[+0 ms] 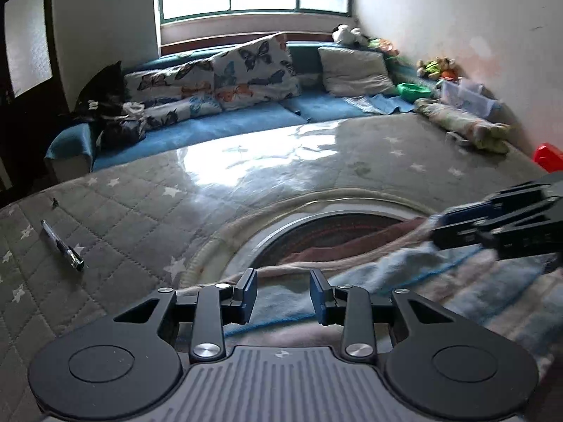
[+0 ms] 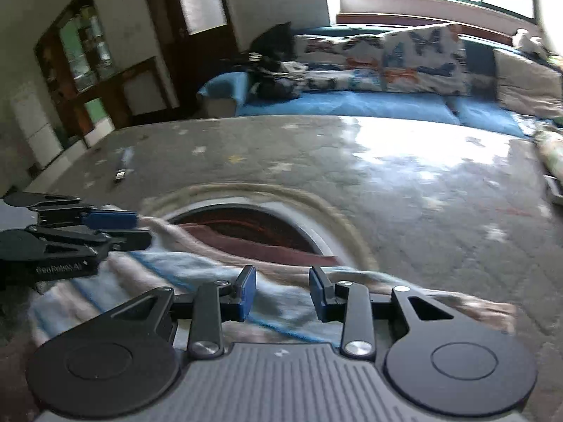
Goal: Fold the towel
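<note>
Jaws apart above towel point(image 1: 404, 281)

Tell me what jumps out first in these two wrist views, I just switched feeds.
Both open grippers, left gripper and right gripper, hover over the striped blue-and-beige towel bunched at the near edge of the grey star-patterned quilt. Window glare washes across the quilt's middle. A pen lies alone on the quilt to the left, and butterfly-print pillows line the blue couch behind.
</note>
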The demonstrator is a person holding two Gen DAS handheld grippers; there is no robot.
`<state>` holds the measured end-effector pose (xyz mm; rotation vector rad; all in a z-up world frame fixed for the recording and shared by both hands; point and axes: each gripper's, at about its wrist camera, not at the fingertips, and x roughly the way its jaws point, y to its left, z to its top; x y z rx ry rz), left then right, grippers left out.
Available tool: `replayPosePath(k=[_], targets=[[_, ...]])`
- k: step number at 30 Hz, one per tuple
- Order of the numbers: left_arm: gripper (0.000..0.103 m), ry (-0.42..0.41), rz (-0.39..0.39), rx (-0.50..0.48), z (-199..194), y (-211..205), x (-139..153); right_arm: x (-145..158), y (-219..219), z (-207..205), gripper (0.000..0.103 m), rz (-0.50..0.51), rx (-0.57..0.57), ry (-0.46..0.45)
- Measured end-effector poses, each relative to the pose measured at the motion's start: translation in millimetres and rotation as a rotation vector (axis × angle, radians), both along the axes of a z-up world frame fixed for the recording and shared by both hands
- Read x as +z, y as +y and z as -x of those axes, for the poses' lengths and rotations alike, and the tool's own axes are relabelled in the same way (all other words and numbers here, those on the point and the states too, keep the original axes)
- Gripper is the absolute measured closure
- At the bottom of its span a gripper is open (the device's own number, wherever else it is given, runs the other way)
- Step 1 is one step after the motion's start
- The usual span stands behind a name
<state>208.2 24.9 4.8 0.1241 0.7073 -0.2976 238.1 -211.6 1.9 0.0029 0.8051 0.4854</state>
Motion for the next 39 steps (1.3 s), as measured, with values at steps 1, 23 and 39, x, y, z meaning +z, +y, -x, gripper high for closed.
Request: replayPosePath(k=[1,23,39], targets=[[0.067,-0.002,-0.004,-0.008,5,-1,1,0,6,1,0.07,0.002,0.017,0.003],[0.067,-0.012,-0.044,0.04,104,19,-22,-7,78,134,0.069,0.14,0.399,0.002],[0.067,-0.035,-0.026,0.069,140,25,-22,-2,-76,153,0.068,0.126,-0.094,-0.057]])
